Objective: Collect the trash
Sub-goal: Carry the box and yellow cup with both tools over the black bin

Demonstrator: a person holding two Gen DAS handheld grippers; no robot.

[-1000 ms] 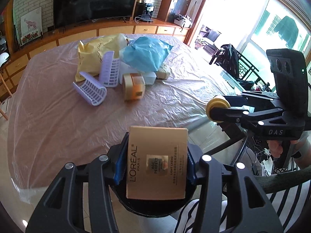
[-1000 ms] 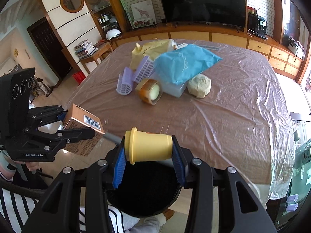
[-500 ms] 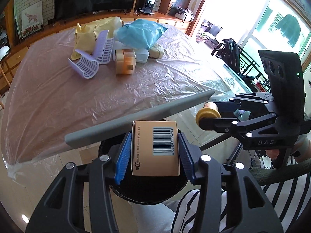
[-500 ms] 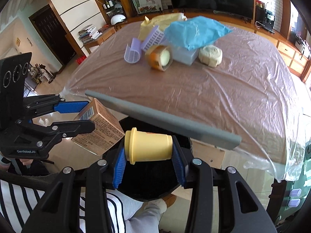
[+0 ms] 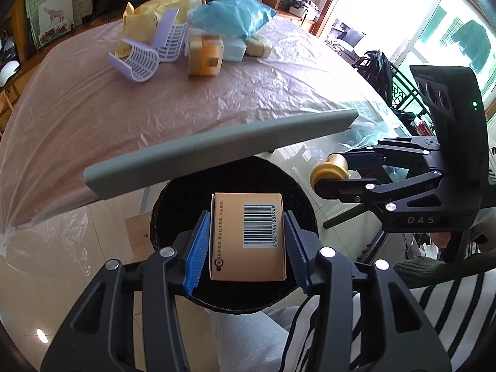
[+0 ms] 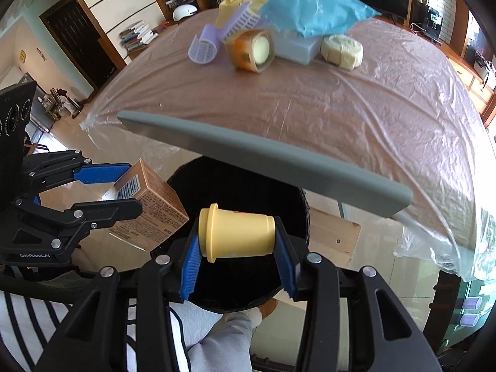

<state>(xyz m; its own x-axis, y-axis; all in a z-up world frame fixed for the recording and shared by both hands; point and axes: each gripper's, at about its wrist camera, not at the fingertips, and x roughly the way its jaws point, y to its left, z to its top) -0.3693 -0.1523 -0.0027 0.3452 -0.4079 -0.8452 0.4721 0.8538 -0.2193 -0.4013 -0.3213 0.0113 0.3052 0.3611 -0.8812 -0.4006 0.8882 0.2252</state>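
Note:
My left gripper point(image 5: 246, 245) is shut on a tan cardboard box point(image 5: 248, 235) with a barcode, held over the open black bin point(image 5: 173, 198). My right gripper point(image 6: 237, 249) is shut on a yellow plastic cup point(image 6: 237, 232) lying sideways, also over the bin point(image 6: 248, 186). The bin's grey lid point(image 5: 217, 148) stands raised behind both; it also shows in the right wrist view point(image 6: 279, 161). The box point(image 6: 148, 204) and left gripper point(image 6: 130, 186) show at left in the right wrist view. The cup point(image 5: 330, 170) and right gripper point(image 5: 341, 170) show at right in the left wrist view.
The table point(image 5: 93, 108) under plastic sheet carries more trash at its far side: a blue bag point(image 5: 232, 15), a yellow bag point(image 5: 145, 15), two lilac baskets point(image 5: 136, 59), an orange box point(image 5: 204, 51), a round cake point(image 6: 341, 51). My legs are below the bin.
Both grippers moved down and back from the table edge over the bin. The grey lid, absent a second ago, has swung up. The box has tipped so its barcode end faces the camera.

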